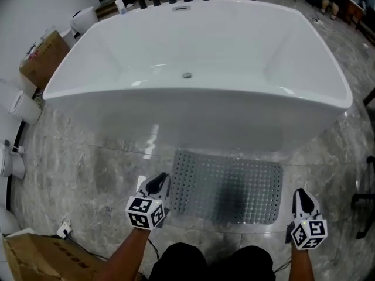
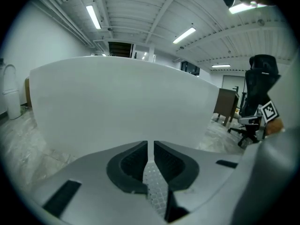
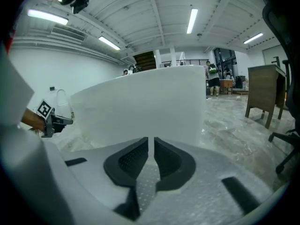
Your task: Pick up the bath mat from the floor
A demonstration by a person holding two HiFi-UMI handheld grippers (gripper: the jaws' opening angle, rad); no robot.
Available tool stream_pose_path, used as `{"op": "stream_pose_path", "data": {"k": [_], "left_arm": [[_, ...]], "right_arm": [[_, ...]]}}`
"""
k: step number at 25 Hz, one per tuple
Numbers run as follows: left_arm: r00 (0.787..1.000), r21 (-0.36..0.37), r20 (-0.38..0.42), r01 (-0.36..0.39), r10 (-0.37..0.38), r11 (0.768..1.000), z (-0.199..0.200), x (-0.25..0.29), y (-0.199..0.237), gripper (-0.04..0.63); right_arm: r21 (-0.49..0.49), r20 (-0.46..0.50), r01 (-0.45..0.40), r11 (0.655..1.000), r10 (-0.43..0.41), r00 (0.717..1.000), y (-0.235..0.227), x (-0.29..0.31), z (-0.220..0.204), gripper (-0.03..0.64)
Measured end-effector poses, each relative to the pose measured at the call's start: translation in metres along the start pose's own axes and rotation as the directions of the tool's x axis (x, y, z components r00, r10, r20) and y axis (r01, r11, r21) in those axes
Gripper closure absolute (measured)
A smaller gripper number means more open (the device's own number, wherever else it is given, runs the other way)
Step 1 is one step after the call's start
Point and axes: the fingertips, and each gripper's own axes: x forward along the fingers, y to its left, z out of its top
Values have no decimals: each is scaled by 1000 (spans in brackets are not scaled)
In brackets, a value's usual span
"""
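Now we hold both tongs pressed together, left tongs (image 1: 158, 184) at 9 o'clock of the bath mat (image 1: 228, 186), right tongs (image 1: 301, 195) at 3. The mat lies flat on the floor (image 1: 88, 174), 6 o'clock of the bathtub (image 1: 193, 117).

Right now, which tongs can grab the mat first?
Left, probably. The left tongs sit right beside the left edge of the bath mat; the right tongs hang a little farther off its right edge.

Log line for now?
grey perforated bath mat flat on marble floor beside white bathtub | left gripper: shut, empty, by mat's left edge | right gripper: shut, empty, beyond mat's right edge
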Motion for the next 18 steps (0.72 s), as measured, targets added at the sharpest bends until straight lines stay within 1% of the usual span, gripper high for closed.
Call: {"op": "stream_pose_path", "data": {"k": [4, 5, 8, 12, 18], "left_arm": [[999, 5, -29, -20, 21, 1000, -33, 25, 12, 578], [999, 3, -36, -24, 24, 1000, -42, 31, 15, 565], [998, -10, -53, -33, 32, 999, -66, 45, 25, 496], [995, -23, -87, -43, 41, 999, -100, 62, 37, 462], [985, -49, -168, -54, 45, 997, -152, 86, 49, 401]], "right_arm": [[12, -37, -8, 1000, 8, 999, -9, 23, -42, 544], [11, -47, -10, 1000, 10, 999, -11, 29, -52, 534], [14, -70, -9, 1000, 10, 998, -15, 42, -79, 509], [23, -103, -4, 1000, 6, 995, -22, 57, -115, 474], [54, -162, 22, 998, -12, 987, -44, 79, -168, 425]]}}
